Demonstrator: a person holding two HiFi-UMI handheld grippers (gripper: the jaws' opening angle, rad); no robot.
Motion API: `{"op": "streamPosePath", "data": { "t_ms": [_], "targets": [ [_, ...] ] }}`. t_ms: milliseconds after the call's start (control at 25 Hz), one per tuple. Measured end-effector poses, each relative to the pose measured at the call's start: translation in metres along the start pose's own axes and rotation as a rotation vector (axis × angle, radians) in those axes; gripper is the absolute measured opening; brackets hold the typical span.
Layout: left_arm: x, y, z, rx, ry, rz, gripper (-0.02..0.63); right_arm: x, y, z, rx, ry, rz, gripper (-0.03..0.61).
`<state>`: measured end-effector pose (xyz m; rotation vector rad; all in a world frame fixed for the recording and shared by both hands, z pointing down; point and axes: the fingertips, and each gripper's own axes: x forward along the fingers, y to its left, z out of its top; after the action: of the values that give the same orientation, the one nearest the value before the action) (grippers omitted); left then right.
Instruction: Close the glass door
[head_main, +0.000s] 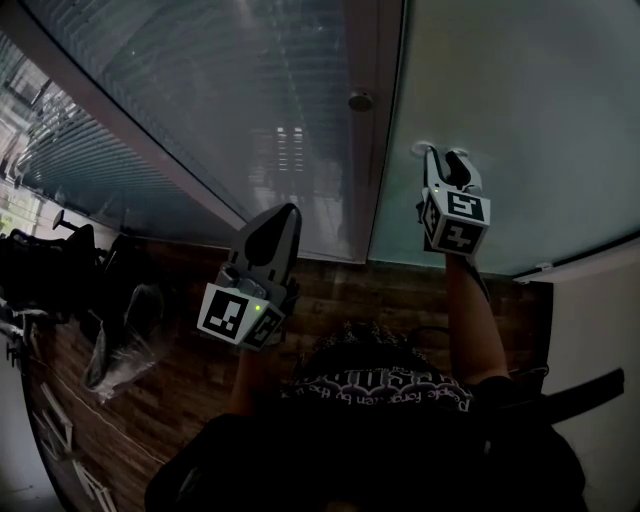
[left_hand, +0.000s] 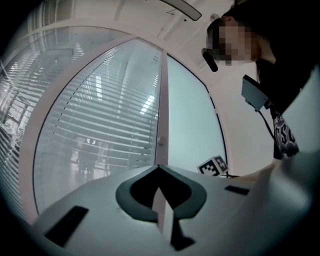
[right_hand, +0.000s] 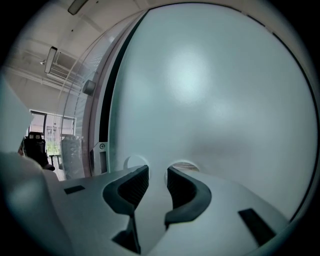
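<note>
Right now the frosted glass door (head_main: 520, 110) stands on the right, its left edge close beside the frame (head_main: 372, 160). My right claw (head_main: 445, 158) is released, with nothing between its jaws and its tips up against the pane as if pushing. My left claw (head_main: 280, 215) is clenched on nothing, apart from the door. I judge the closing nearly done. A dark strip along the door's edge suggests one last push is left.
</note>
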<state>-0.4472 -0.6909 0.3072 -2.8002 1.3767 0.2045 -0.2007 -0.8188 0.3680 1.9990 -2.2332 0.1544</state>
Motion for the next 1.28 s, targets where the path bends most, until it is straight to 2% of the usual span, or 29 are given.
{"op": "streamPosePath", "data": {
  "t_ms": [200, 400, 520, 640, 760, 960, 1280],
  "targets": [
    [0.003, -0.012, 0.003, -0.001, 0.004, -0.030, 0.002, -0.017, 0.002, 0.002, -0.044, 0.009, 0.005, 0.109],
    [0.003, -0.018, 0.001, -0.006, 0.022, -0.030, 0.002, -0.051, 0.004, 0.015, -0.017, -0.053, 0.000, 0.105],
    [0.006, -0.028, 0.006, -0.003, 0.009, -0.064, 0.002, -0.065, 0.004, 0.025, 0.032, -0.136, 0.014, 0.013],
    [0.009, -0.034, 0.007, 0.001, 0.006, -0.076, 0.002, -0.077, 0.010, 0.023, 0.093, -0.152, 0.033, 0.003],
    [0.012, -0.039, 0.005, 0.007, 0.013, -0.089, 0.002, -0.092, 0.023, 0.024, 0.058, -0.179, 0.059, 0.003],
    [0.016, -0.039, 0.008, 0.015, 0.009, -0.077, 0.002, -0.106, 0.030, 0.042, -0.013, -0.221, 0.046, 0.002],
    [0.015, -0.015, 0.005, 0.024, 0.002, -0.004, 0.002, -0.121, 0.034, 0.051, -0.072, -0.268, 0.053, 0.002]
  ]
}}
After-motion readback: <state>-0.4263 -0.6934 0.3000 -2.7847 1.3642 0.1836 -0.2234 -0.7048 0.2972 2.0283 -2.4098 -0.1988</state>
